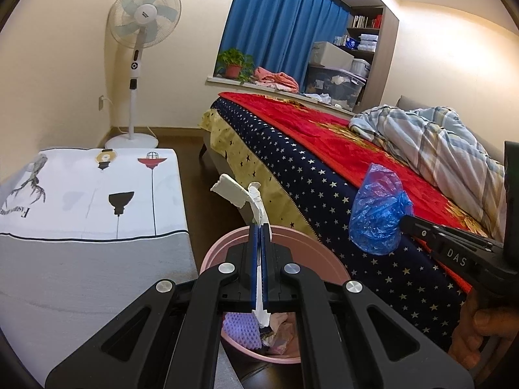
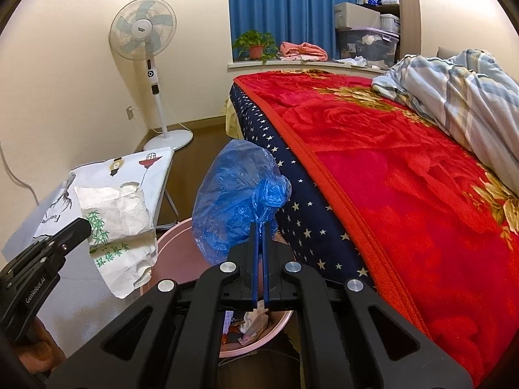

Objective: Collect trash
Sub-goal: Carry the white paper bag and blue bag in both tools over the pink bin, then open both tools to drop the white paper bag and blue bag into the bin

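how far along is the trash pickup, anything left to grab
Some is done: the pink bin already holds wrappers and scraps. In hand: the left gripper is shut on a crumpled white paper bag, and the right gripper is shut on a blue plastic bag, both above the bin. Left: drop both in. No other loose trash shows on the red blanket or the side table.

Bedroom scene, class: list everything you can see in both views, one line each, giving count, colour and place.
bin: one, pink, on floor between table and bed, trash inside
paper bag: one, white with green print, held above bin
plastic bag: one, blue, held above bin
table: one, white printed cover, left
bed: one, red blanket, right
quilt: one, blue plaid, on bed
fan: one, white, corner
plant: one, green, windowsill
curtain: blue, window
left tool: black, shut on paper bag
right tool: black, shut on plastic bag
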A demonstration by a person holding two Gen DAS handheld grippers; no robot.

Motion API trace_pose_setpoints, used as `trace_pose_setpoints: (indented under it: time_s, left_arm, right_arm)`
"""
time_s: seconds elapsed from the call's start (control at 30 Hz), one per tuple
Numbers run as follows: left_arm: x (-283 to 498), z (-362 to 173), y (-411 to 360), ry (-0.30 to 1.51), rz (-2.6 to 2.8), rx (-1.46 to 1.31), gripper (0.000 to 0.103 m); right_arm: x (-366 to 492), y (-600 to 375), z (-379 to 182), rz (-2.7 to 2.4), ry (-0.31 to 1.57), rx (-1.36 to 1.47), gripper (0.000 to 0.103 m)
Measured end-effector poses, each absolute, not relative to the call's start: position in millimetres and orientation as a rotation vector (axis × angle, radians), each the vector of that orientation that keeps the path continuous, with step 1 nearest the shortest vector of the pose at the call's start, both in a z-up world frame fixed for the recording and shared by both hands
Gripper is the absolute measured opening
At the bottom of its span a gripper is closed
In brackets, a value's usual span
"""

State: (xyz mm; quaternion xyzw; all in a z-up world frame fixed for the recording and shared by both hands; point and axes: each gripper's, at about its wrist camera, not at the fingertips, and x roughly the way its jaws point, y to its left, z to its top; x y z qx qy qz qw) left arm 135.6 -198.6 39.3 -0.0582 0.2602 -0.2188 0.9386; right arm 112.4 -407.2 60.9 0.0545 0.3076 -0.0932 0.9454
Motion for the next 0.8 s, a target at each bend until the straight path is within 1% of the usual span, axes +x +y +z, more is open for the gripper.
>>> trace_pose_setpoints:
  time_s: [0.8]
  left_arm:
    - [141.4, 24.8, -216.4, 0.563, -0.455, -0.079, 0.001]
  right_arm:
    - [115.6, -410.6, 56.6, -0.2, 0.645, 0.123, 0.002]
